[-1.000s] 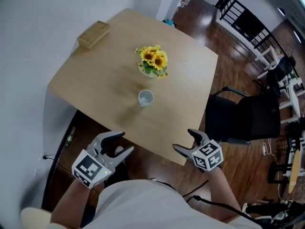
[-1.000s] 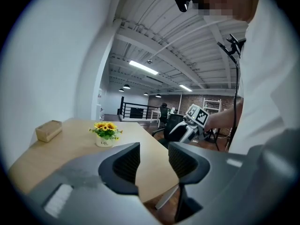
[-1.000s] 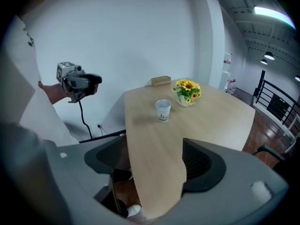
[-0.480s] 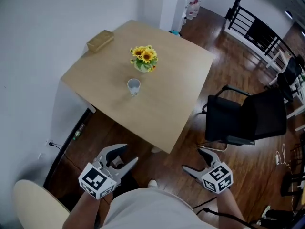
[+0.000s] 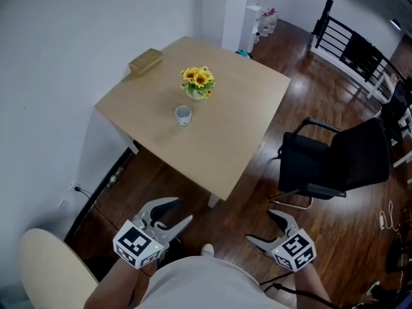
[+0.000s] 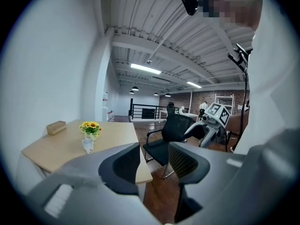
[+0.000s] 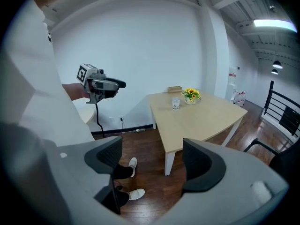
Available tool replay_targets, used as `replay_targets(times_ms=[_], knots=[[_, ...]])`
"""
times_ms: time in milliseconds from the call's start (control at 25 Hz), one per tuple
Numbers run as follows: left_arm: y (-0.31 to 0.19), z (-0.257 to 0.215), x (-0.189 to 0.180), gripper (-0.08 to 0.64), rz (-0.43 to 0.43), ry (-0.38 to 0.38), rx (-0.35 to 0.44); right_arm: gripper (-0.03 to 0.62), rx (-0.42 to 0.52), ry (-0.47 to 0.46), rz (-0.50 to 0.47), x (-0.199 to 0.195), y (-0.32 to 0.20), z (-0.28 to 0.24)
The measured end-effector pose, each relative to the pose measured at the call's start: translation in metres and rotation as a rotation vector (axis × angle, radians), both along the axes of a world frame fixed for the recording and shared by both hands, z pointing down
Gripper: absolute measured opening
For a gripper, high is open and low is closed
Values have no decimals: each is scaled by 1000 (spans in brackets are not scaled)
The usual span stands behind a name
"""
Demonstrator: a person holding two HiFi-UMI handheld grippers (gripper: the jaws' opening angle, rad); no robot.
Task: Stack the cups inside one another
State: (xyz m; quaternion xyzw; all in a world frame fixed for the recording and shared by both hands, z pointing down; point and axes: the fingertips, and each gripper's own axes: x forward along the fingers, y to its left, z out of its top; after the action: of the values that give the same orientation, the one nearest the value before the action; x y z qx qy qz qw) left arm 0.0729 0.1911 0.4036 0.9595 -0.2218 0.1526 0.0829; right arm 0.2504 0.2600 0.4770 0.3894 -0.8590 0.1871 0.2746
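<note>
Currently nobody is at the work: the person stands out on the dark glossy plank floor (image 5: 257, 188), well apart from the pale square wooden bench (image 5: 238, 108). My read: no stacking step is in hand. Either it hasn't begun or it's already done. Next move would call for closing on the bench first; nothing is within reach from here.

A black mesh-back office chair (image 5: 335, 159) sits off the bench's right corner.

Left tongs (image 5: 177, 210): grey moulded plastic, ribbed dark pads, jaws apart, nothing between them. Right tongs (image 5: 259, 226): same build, jaws spread wide, also empty. Both are held low near the person's body, pointing roughly toward the bench.

On the bench, a small bunch of yellow sunflowers in a pale round pot (image 5: 198, 82) stands near the middle, and a tan rectangular box (image 5: 145, 61) lies at the far left corner.

The small white tapered cup (image 5: 183, 115) stands upright just beside the flowers, on the near side. It looks smooth-walled, thin and light. Only one outline shows, too small to tell whether it's a single cup or several already nested.
</note>
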Motion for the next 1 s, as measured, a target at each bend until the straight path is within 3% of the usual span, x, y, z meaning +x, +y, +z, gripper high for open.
replay_targets(times_ms=[560, 1000], knots=[[38, -2, -16, 202, -53, -15, 6, 397, 30, 22, -78, -18, 28, -5], [44, 3, -5, 202, -21, -25, -1, 397, 29, 20, -66, -17, 36, 0]])
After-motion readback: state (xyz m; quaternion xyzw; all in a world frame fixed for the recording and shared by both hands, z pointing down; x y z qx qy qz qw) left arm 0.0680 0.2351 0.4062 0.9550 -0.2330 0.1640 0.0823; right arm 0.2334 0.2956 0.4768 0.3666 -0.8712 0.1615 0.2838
